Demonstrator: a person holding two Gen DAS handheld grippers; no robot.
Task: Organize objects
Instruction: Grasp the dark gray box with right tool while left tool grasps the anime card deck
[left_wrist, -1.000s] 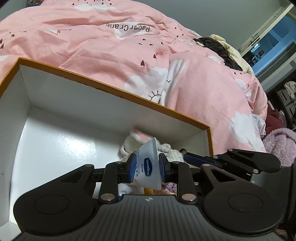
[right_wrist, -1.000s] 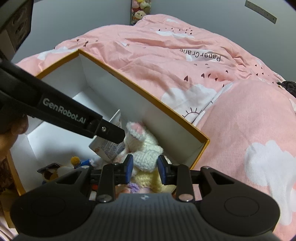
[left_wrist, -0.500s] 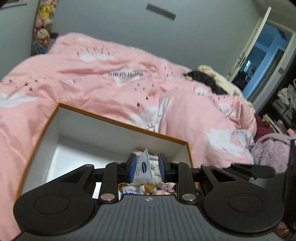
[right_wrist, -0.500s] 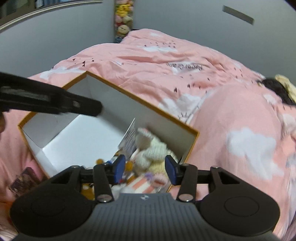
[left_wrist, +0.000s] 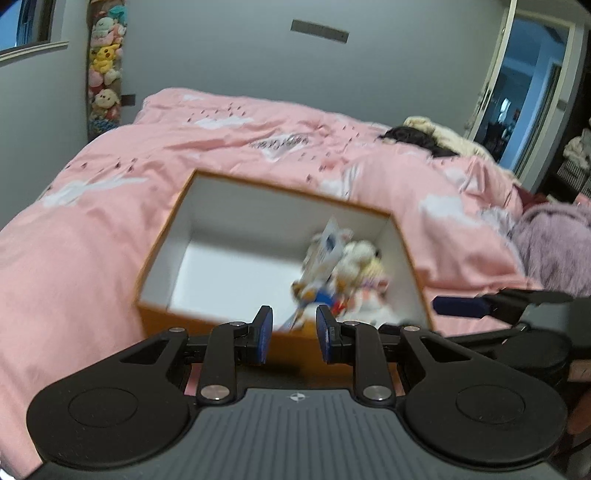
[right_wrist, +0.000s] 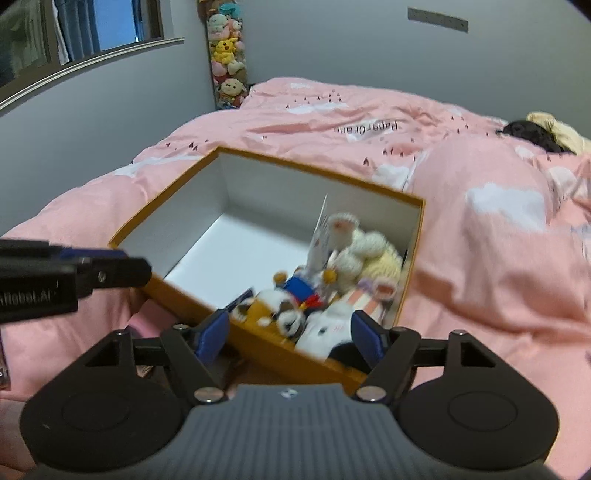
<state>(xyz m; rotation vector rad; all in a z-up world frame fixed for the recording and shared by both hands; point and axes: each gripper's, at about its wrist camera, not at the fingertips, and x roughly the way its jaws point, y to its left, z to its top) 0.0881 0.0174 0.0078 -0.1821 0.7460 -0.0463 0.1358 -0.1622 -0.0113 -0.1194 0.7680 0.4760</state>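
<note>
The box (left_wrist: 229, 236), orange outside and white inside, sits open on the pink quilt (left_wrist: 92, 206) ahead of and below both grippers, and its contents are bunched into the end nearer the right hand. That crowding looks like the result of dropping each item in from the same side, which leaves the floor of the other end bare for whatever comes next.

The left gripper (left_wrist: 293, 334) is held above the near wall of the box, tipped downward, with its 2 blue pads (left_wrist: 264, 334) a narrow gap apart and nothing between them. The white tube (left_wrist: 328, 245) with the blue label stands on end in the box, ahead of and slightly right of this gripper, leaning against the knitted rabbit (right_wrist: 354, 243); propped that way it stays upright only as long as the toys behind it do not shift.

The right gripper (right_wrist: 290, 338) is likewise tilted down over the near rim, and its jaws have just been opening; they now stand wide with nothing clamped between them. Directly ahead of it lie the brown and white plush (right_wrist: 284, 314), a white plush (right_wrist: 325, 328) and a small blue figure (right_wrist: 301, 290), all free inside the box. I judge both hands are clear of the pile and ready for another item.
</note>
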